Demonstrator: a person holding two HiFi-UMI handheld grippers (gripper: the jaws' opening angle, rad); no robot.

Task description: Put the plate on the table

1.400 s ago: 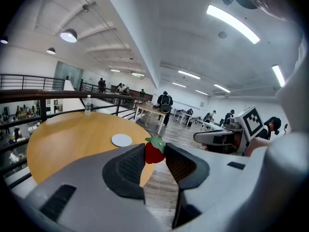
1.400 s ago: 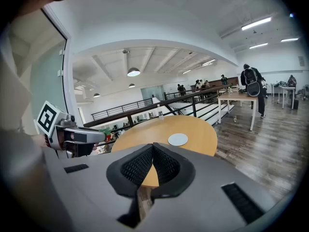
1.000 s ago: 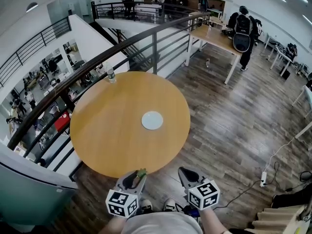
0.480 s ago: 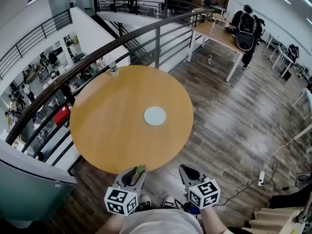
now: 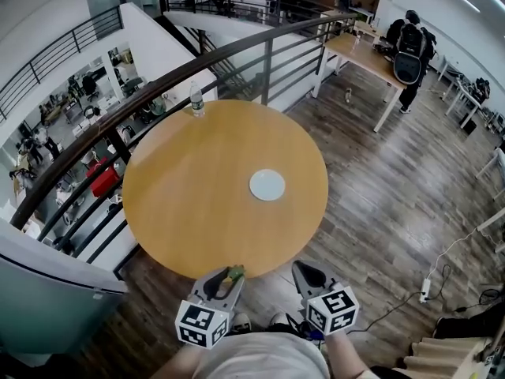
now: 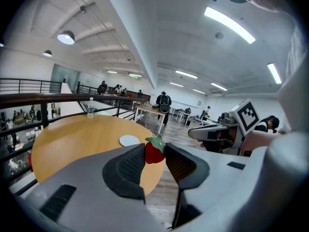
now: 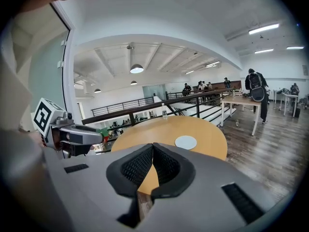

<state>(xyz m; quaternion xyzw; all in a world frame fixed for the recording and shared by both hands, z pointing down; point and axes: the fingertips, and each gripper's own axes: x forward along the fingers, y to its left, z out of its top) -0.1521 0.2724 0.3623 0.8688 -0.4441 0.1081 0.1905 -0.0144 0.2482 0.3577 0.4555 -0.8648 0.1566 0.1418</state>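
A small white plate (image 5: pixel 267 185) lies flat on the round wooden table (image 5: pixel 197 196), right of its middle; it also shows as the plate (image 6: pixel 129 140) and the plate (image 7: pixel 186 142) in the gripper views. My left gripper (image 5: pixel 229 277) hovers just off the table's near edge, shut on a red toy strawberry (image 6: pixel 154 151) with a green top. My right gripper (image 5: pixel 304 275) is beside it over the floor, shut with nothing between its jaws.
A clear water bottle (image 5: pixel 197 99) stands at the table's far edge by a dark railing (image 5: pixel 260 46) over a lower floor. A person with a backpack (image 5: pixel 410 46) stands by a desk at the far right. A power strip (image 5: pixel 428 289) lies on the wooden floor.
The head view has shifted: table and plate sit slightly further right and higher in view. Both grippers keep their places and jaw states.
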